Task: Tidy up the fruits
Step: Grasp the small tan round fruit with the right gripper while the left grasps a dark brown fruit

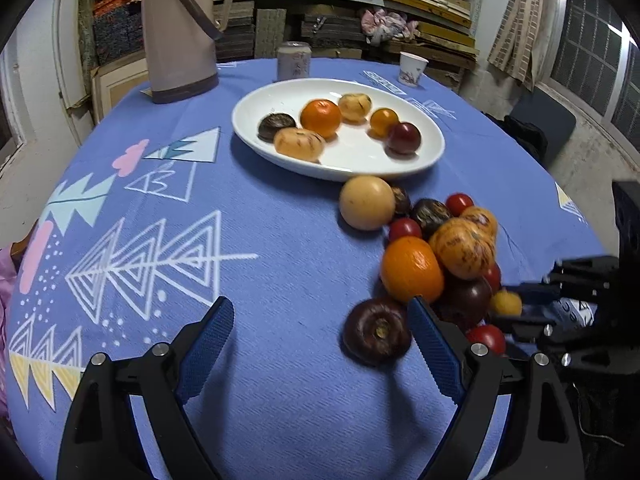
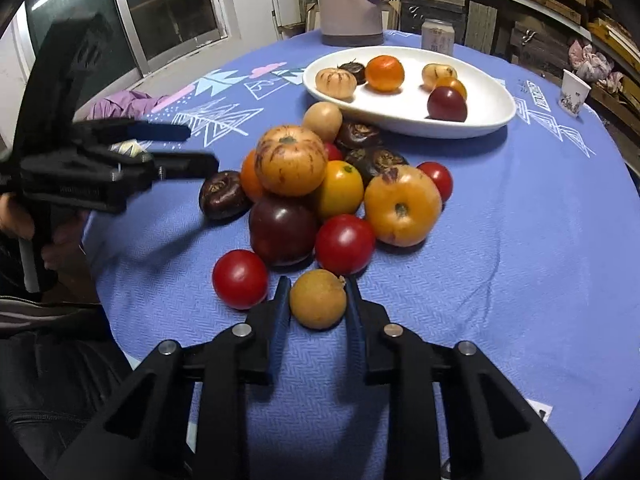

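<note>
Nearest in the right wrist view, right gripper (image 2: 318,292) closed onto a small tan-yellow fruit (image 2: 318,299), one blue pad touching each side, fruit resting on the blue tabletop (image 2: 520,260). Just left of it, a red tomato (image 2: 240,279); just beyond, another red tomato (image 2: 345,244) and a dark purple fruit (image 2: 283,229), both at the near edge of the fruit pile (image 2: 320,184). Higher in the pile, a striped orange-tan fruit (image 2: 291,160) on top, a yellow-orange one (image 2: 402,205) to the right, a dark brown fruit (image 2: 224,195) lying at the left edge. In the left wrist view, left gripper (image 1: 320,312) spread wide above bare cloth, nothing between the pads, its right finger (image 1: 434,344) just beside that same dark brown fruit (image 1: 377,330); touching or not, cannot tell. Seen from the right wrist view, the left gripper (image 2: 200,148) at the left side of the pile. Farther back, white oval plate (image 1: 432,152) just beyond the pile, carrying six fruits, among them an orange (image 1: 321,118) and a dark red one (image 1: 404,138). Farthest on the tabletop, a can (image 1: 294,61) behind the plate, a beige thermos jug (image 1: 180,32) to the left, a paper cup (image 1: 412,68) to the right.
</note>
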A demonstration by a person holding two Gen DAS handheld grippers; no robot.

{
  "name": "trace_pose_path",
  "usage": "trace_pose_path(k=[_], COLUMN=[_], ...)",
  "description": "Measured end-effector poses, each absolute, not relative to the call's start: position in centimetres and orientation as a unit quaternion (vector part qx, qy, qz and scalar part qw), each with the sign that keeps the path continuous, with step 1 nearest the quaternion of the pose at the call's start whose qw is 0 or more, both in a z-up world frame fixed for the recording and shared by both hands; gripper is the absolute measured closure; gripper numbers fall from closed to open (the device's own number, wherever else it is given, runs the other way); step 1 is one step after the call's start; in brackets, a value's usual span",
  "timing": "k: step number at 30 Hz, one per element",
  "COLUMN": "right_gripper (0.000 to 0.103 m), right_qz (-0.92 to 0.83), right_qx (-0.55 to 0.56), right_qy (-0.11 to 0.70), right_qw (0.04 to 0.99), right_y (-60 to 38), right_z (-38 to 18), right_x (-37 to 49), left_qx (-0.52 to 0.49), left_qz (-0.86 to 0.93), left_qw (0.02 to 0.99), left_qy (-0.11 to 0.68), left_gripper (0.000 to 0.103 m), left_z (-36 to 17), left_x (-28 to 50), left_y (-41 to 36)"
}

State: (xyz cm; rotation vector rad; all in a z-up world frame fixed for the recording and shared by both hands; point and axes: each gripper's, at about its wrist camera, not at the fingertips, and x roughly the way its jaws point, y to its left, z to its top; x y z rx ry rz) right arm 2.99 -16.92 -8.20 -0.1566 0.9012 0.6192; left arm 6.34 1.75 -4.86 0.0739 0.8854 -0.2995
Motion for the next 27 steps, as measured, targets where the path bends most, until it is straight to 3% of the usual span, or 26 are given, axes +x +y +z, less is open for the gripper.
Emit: trace_pose_path(k=[9, 12, 16, 19, 27], right_gripper=[0.077, 0.077, 0.077, 0.077, 0.077], right_qz=[0.287, 0.291, 0.292, 0.290, 0.279], right_qx=[-0.059, -0.059, -0.057, -0.057, -0.051], right_qy=[0.422, 0.421, 0.421, 0.420, 0.414], right_qw=[0.858, 0.857, 0.857, 0.858, 0.865], right_y=[-18.3, -18.1, -18.1, -18.2, -19.2], right_z=[-7.3, -7.4, -7.4, -7.3, -6.6], right_x=[3.1, 3.0, 3.0, 2.9, 2.8], left_qx=[0.064, 0.069, 0.069, 0.061, 0.044], left_qz=[-0.170, -0.171, -0.174, -0.176, -0.162], left_qw=[0.881, 0.871, 0.876, 0.876, 0.881], left_qy=[0.437, 0.456, 0.445, 0.446, 0.442], left_gripper=[0.015, 0.040, 0.054, 0.060, 0.061], left_z=[-6.3, -7.3, -7.2, -7.1, -6.3], left_x=[5.7, 6.1, 6.2, 6.3, 6.4], left_y=[-0.2, -0.5, -0.7, -0.6, 0.3])
